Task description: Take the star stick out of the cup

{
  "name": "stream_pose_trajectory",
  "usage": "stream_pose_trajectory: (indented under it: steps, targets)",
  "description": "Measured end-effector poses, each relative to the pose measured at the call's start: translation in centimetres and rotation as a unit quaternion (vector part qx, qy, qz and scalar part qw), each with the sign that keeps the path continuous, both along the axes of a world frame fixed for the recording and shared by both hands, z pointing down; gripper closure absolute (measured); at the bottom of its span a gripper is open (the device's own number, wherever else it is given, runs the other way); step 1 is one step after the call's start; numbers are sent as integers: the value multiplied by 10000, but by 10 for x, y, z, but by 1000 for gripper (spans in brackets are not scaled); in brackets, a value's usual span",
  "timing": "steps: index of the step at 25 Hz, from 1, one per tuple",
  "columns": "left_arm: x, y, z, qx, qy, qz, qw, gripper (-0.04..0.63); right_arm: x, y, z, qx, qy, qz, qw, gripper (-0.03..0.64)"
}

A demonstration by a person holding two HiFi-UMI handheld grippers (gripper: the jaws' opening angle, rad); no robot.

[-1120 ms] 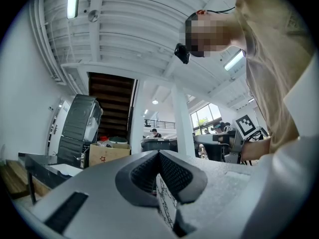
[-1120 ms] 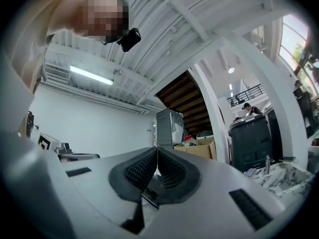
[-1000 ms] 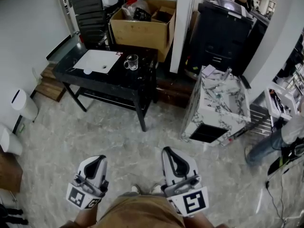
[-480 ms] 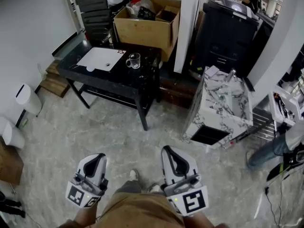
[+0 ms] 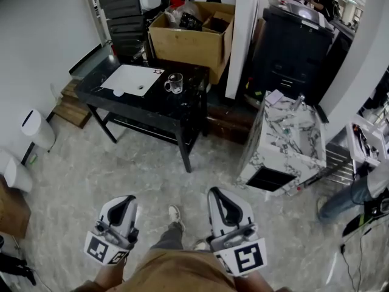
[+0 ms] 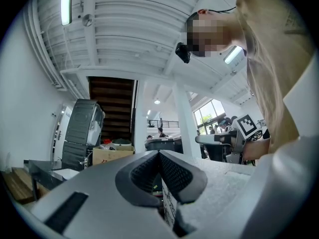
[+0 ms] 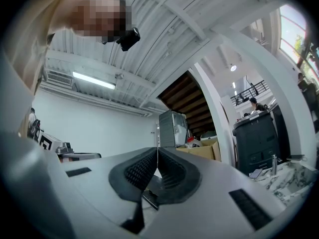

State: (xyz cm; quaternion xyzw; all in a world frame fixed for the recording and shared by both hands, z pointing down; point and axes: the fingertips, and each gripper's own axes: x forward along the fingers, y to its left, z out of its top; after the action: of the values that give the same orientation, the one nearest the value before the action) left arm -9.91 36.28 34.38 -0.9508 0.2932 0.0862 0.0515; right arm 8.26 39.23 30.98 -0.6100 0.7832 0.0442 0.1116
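The whole thing turns on the stretch of floor [image 5: 121, 163] between the person and the bench [image 5: 189, 100]. The cup [image 5: 174, 83], a clear glass one standing upright with its mouth up, sits on the dark bench top just beside the corner of a white sheet [image 5: 129, 79]. Both grippers are held low in front of the person, well apart from it. The left gripper [image 5: 127, 201] and the right gripper [image 5: 218, 194] each point ahead toward that bench with their fingers pressed together on nothing, and each gripper's own view shows the dark pads meeting at the tip with no gap. The cup lies straight ahead, roughly between the lines the two grippers point along, so I would not call either hand clearly the nearer one. The star stick is too small to make out from here. A small reddish mark [image 5: 159, 72] shows at the sheet's corner next to the cup, but I cannot tell whether that is the star. If the stick is in the cup, I would expect it to stand more or less upright, so the fingers must get close and open before coming in from above.
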Motion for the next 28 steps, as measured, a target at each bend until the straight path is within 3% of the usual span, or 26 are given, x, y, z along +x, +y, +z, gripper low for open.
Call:
stream_pose_trajectory:
  steps: [9, 28]
  targets:
    - [2, -54, 14, -134, 56, 117, 9998, 594, -2, -51, 8, -92, 76, 111, 9999, 614]
    - [-18, -232, 31, -377, 110, 90, 9992, 594, -26, -236, 20, -452, 216, 6, 9987, 614]
